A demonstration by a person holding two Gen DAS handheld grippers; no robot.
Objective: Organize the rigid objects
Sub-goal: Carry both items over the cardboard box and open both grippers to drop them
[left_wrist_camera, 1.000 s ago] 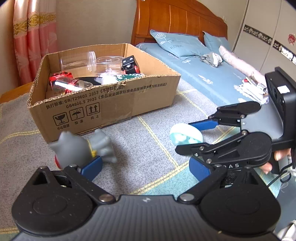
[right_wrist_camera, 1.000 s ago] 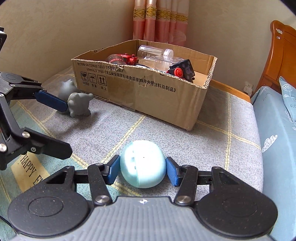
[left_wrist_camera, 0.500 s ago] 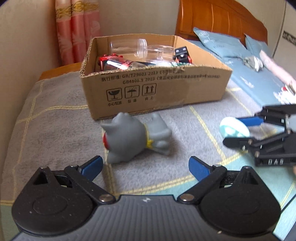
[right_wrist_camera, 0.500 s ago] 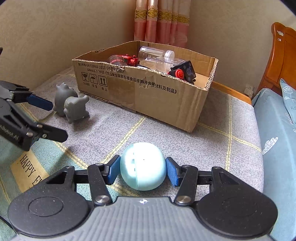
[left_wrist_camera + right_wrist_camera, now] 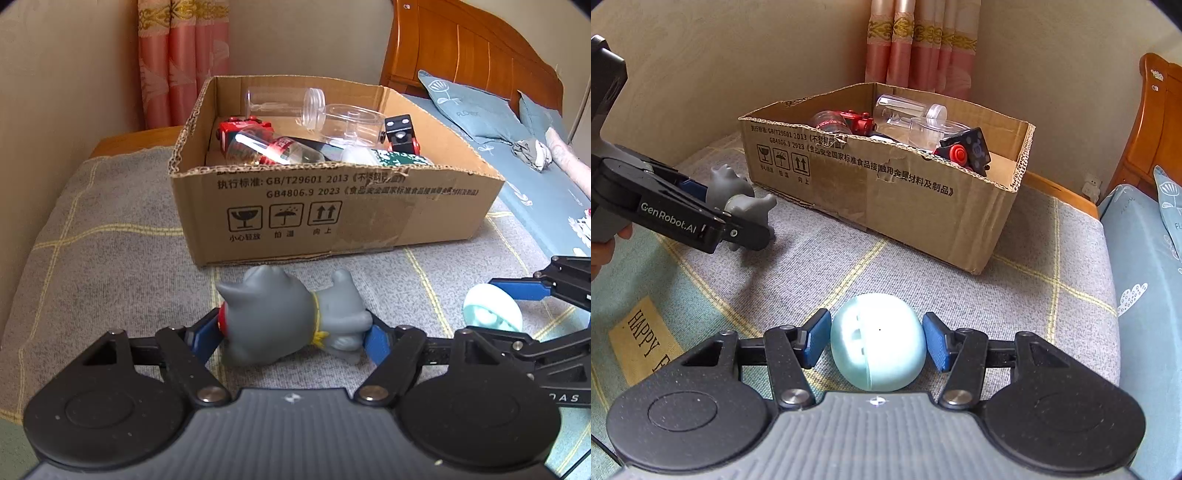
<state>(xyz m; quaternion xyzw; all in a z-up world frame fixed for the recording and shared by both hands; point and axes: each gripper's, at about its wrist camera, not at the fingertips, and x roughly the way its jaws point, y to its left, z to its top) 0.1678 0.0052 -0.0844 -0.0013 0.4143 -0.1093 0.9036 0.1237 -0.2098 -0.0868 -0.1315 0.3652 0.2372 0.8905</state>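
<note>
A grey cat-like toy figure [image 5: 273,317] lies on its side on the grey checked blanket, just before the cardboard box [image 5: 332,206]. My left gripper [image 5: 291,338] is closing on it, and both blue pads touch it, head on one side, rear on the other. In the right wrist view the same toy [image 5: 738,192] shows at the left inside the left gripper [image 5: 727,210]. A pale blue egg-shaped ball [image 5: 879,339] rests on the blanket between the pads of my right gripper [image 5: 877,339], whose jaws are just beginning to open while still against it.
The open box [image 5: 886,192] holds clear plastic jars [image 5: 314,110], a red toy car [image 5: 240,127], a bottle and a black cube. A bed with blue sheet [image 5: 535,192] and wooden headboard lies to the right. Wall and pink curtain stand behind the box.
My left gripper swung left from beside the right gripper to face the grey toy, moved in around it and narrowed its jaws onto it. The right gripper and ball stayed put.
</note>
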